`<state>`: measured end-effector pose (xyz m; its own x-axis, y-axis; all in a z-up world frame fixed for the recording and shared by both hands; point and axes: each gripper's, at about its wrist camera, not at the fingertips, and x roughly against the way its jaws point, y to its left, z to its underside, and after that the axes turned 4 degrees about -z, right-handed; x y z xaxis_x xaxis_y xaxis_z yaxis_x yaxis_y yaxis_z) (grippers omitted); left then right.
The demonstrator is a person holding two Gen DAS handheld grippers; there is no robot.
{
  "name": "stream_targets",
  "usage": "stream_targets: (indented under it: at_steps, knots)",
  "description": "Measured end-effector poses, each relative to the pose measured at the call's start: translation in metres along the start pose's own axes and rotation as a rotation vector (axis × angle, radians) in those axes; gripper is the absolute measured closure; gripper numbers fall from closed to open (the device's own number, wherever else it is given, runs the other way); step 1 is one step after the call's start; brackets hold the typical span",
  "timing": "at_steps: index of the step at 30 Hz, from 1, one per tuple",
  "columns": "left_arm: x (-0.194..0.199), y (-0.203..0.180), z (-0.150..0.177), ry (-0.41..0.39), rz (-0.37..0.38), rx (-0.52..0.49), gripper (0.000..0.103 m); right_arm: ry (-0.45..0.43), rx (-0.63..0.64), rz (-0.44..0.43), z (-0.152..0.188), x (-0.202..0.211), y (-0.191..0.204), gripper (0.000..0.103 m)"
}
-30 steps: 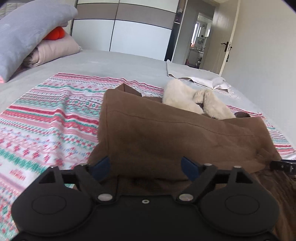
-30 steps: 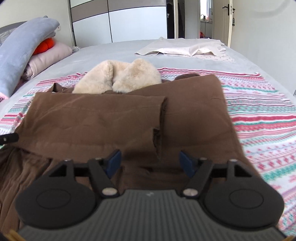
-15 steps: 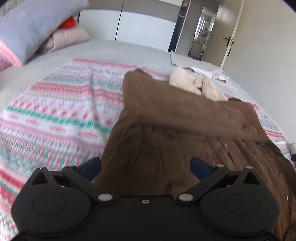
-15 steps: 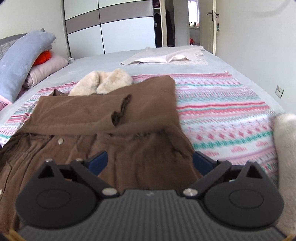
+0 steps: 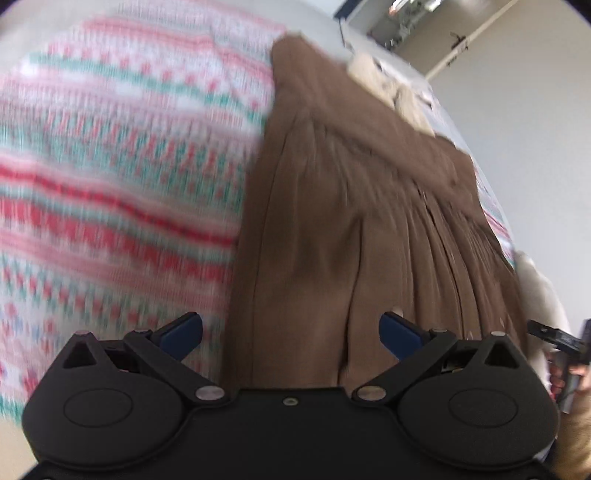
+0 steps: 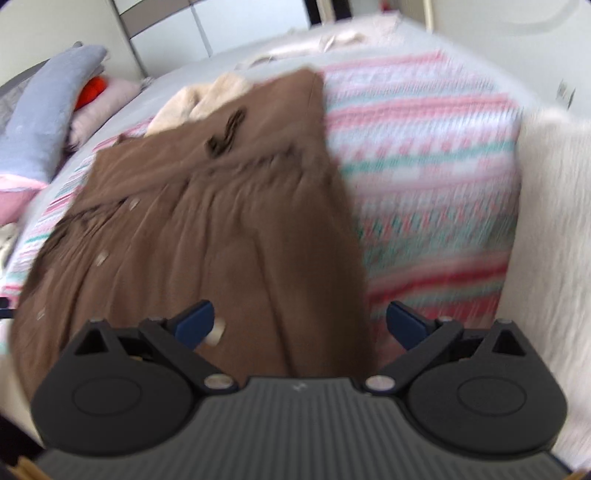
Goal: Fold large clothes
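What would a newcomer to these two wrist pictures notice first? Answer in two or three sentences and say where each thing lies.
A brown coat lies spread on the striped patterned blanket covering the bed, its cream fleece collar at the far end. The left gripper and right gripper hover open over the coat's near part, holding nothing. Grey and pink pillows are stacked at the far left.

I'm looking across a bed (image 6: 207,70) under a grey sheet, with a striped blanket (image 6: 424,155) in pink, green and white spread over it. At its head I see a grey pillow (image 6: 51,122) leaning on a pink one (image 6: 107,99), something orange between them. Behind stands a white wardrobe (image 6: 229,26) with a brown band. The wall (image 5: 535,129) is plain and daylit.
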<state>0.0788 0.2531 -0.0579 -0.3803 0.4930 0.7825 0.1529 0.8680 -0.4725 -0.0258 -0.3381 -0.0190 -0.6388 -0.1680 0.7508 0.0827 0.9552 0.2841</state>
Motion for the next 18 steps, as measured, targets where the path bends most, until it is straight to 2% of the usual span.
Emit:
stream_targets:
  at_steps: [2,8,10,15,18]
  knots:
    - [0.001,0.007,0.008,0.016,0.048,0.001,0.000,0.041,-0.009,-0.047,0.014,0.001,-0.001,0.002]
    - [0.003,0.021,0.026,0.022,0.193,0.019,0.002,0.065,-0.066,-0.102,0.043,0.001,-0.015,0.002]
    - [0.002,0.020,0.033,0.034,0.238,0.002,0.002,0.064,-0.100,-0.149,0.048,0.002,-0.024,0.002]
    - [0.001,0.009,0.044,0.075,0.304,-0.064,0.003,0.026,-0.258,-0.303,0.054,0.009,-0.053,0.003]
    - [-0.001,0.005,0.050,0.102,0.333,-0.089,0.003,0.029,-0.302,-0.364,0.059,0.013,-0.065,0.009]
